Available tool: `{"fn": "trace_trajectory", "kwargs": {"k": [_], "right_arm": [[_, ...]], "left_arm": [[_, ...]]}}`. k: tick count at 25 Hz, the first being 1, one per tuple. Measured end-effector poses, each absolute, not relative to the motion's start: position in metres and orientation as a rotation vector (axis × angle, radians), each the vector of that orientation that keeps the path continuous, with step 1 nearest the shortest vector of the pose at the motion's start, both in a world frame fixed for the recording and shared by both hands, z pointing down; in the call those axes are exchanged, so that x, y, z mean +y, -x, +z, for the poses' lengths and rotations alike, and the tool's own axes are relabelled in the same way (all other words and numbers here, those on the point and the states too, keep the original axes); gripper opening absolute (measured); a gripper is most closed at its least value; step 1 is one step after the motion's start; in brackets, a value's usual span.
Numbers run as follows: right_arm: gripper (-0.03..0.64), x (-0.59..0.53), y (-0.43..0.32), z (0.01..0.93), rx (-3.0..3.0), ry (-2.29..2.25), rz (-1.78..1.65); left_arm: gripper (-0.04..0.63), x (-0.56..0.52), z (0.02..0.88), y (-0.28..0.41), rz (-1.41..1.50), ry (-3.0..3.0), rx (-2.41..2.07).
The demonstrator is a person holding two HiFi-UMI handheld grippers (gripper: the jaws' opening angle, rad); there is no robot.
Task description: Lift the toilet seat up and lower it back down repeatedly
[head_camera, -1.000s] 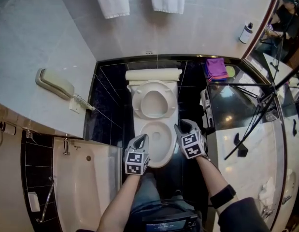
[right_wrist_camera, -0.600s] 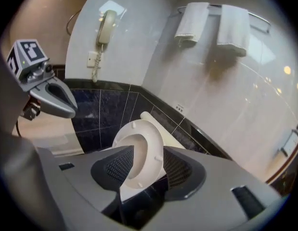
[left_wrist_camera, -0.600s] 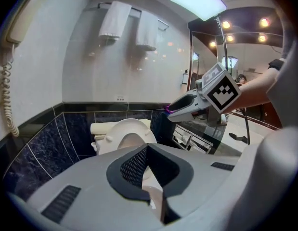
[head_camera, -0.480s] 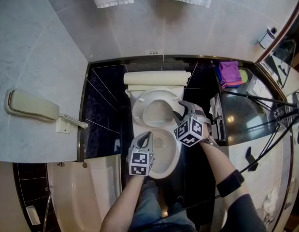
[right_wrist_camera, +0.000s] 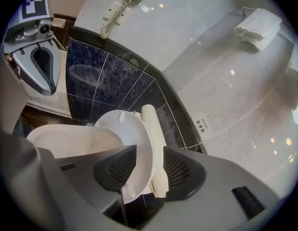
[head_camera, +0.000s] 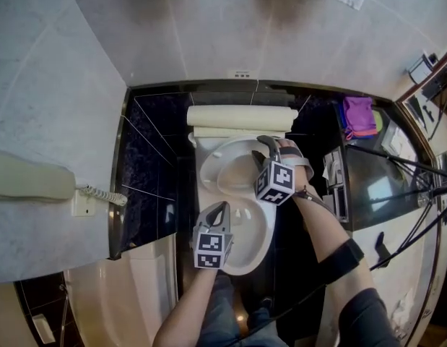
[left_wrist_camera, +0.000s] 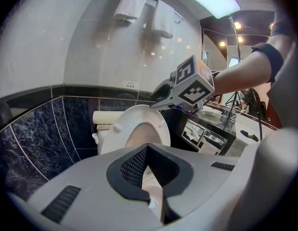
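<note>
Astride the raised toilet seat (right_wrist_camera: 132,134) edge, the right hand-held gripper (right_wrist_camera: 149,171) is held released, jaws just narrowing; the left hand-held gripper (left_wrist_camera: 148,177) is kept clenched, empty, over the bowl (head_camera: 263,231).

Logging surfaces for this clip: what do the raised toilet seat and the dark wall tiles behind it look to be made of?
Toilet seat: probably moulded plastic, white and semi-gloss. It has a thin rim with small bumper nubs on the underside.
Dark wall tiles: likely polished marble or marble-look stone. They are blue-black with pale veining, and the surface gives glossy reflections.
</note>
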State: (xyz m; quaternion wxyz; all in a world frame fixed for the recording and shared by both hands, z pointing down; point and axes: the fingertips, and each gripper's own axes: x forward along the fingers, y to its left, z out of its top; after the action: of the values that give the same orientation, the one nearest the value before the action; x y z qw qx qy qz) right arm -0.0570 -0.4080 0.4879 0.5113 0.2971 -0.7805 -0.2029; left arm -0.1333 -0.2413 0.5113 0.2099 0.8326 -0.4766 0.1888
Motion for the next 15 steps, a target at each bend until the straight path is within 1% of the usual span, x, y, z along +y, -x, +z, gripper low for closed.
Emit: {"fn": "trace_trajectory", "kwargs": {"k": [4,5,6,7,15], "right_arm": [[0.165,-0.428,0.063,0.503,-1.836,-0.694,-0.504],[0.146,-0.43,0.064,0.507,-1.826,-0.695,-0.508],[0.09,-0.432,0.063,0.509,-1.818,-0.701,-0.516],[0.077,-0.434,0.062,0.51,-1.811,-0.71,-0.526],[0.066,-0.431,0.064,0.51,-1.788,-0.711,-0.526]], "left_arm": [[-0.009,-0.248,0.523,0.146,0.522,-2.299,-1.336],[-0.009,-0.25,0.524,0.148,0.521,-2.296,-1.338],[-0.009,-0.251,0.525,0.149,0.519,-2.293,-1.338],[-0.009,-0.251,0.527,0.15,0.516,-2.292,-1.339],[-0.009,-0.244,0.538,0.149,0.522,-2.269,-1.329]]}}
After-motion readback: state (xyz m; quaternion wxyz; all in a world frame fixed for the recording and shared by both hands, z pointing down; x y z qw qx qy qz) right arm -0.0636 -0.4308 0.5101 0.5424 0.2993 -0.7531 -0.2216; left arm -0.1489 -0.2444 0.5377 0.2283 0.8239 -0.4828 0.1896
